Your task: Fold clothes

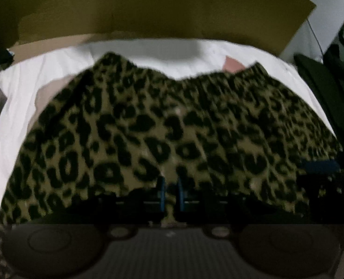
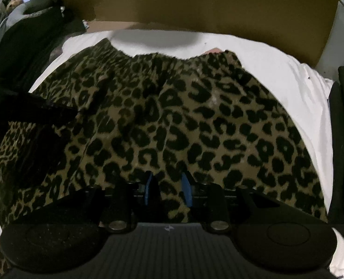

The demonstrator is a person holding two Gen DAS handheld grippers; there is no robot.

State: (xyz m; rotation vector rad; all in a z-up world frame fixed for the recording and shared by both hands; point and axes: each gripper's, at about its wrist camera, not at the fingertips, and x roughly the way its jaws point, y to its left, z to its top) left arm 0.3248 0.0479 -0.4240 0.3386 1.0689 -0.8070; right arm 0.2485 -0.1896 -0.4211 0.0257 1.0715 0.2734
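1. Between the left gripper's (image 1: 170,191) blue fingers (image 1: 162,191) sits a narrow pinch of the leopard-print garment (image 1: 162,125). The jaws are nearly together and appear clamped on it, though this view is blurred.
2. Ahead of the left gripper the garment spreads over the white sheet (image 1: 16,97); its gathered waistband edge lies farthest from the jaws, and beyond it stands the brown cardboard (image 1: 148,7).
3. Risk, left: the pinch looks thin, judged from the small bite. A sharp pull could slip it free and drop that side.
4. At the right gripper (image 2: 167,190) the fingers (image 2: 186,190) stand apart with garment cloth between them; I cannot tell whether the pads press on it.
5. Risk, right: if this side lifts before the grip is firm, the fold goes skewed. The hem could also bunch, or the sheet be caught underneath.
6. Count: one garment, one sheet, one cardboard panel, two grippers, with two blue fingers each.
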